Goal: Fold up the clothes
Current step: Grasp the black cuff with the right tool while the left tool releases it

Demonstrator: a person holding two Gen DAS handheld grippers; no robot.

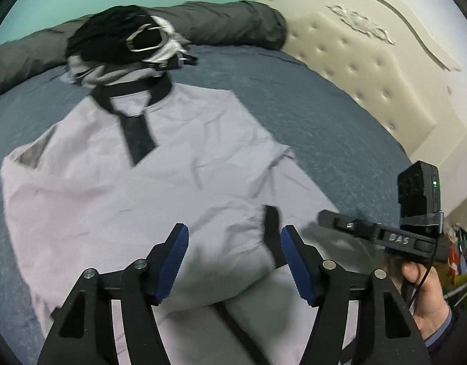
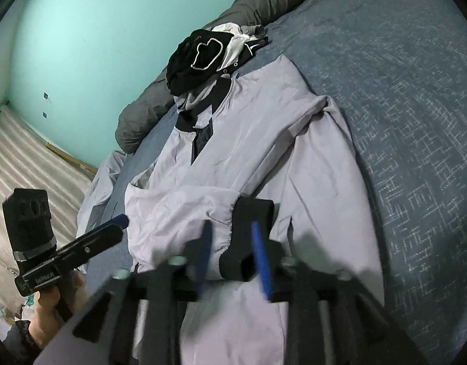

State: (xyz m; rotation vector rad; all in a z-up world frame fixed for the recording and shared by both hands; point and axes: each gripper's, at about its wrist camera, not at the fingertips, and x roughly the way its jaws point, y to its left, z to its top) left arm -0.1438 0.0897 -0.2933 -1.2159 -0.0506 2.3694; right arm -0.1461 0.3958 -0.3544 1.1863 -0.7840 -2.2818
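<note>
A pale lilac shirt (image 1: pixel 172 167) with a black collar and placket lies spread face up on the blue bedspread (image 1: pixel 309 106). One sleeve is folded across its lower front and ends in a black cuff (image 1: pixel 271 228). My left gripper (image 1: pixel 235 258) hovers open over the shirt's lower part, the cuff just inside its right finger. In the right wrist view, the right gripper (image 2: pixel 233 255) is blurred and open, its blue fingers on either side of the cuff (image 2: pixel 248 213) on the shirt (image 2: pixel 264 137). Hands hold both tools: the right gripper (image 1: pixel 324 216) and the left gripper (image 2: pixel 112 228).
A heap of black and white clothes (image 1: pixel 121 42) sits just beyond the collar, against a rolled grey duvet (image 1: pixel 218 24). A cream tufted headboard (image 1: pixel 355 70) bounds the bed on the right. The shirt's other sleeve hangs over the bed's left edge (image 2: pixel 96 182) above a striped floor (image 2: pixel 20 158).
</note>
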